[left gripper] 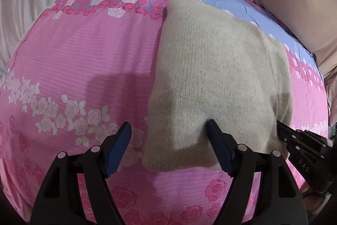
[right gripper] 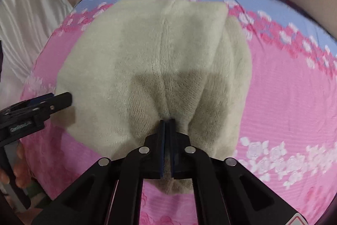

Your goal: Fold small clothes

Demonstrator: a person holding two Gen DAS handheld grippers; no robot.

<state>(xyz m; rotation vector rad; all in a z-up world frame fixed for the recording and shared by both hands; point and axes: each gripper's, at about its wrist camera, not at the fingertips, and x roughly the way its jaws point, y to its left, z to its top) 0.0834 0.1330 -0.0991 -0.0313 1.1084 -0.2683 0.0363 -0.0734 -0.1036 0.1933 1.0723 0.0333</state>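
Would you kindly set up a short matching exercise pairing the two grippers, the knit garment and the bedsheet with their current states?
Things:
1. left gripper
2. right gripper
3. cream knit garment
4. floral sheet

States:
A. pinched at its near edge
B. jaws apart, one finger on the knit
C. spread flat underneath
D. jaws closed on fabric

Pairs: 1-B, 2-D, 3-A, 4-C

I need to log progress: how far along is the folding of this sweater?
Early to midway. The cream sweater lies spread on the pink floral sheet, one side seemingly already folded in. The right gripper is pinching its near edge; the left gripper is open over its corner. The remaining folds are left.
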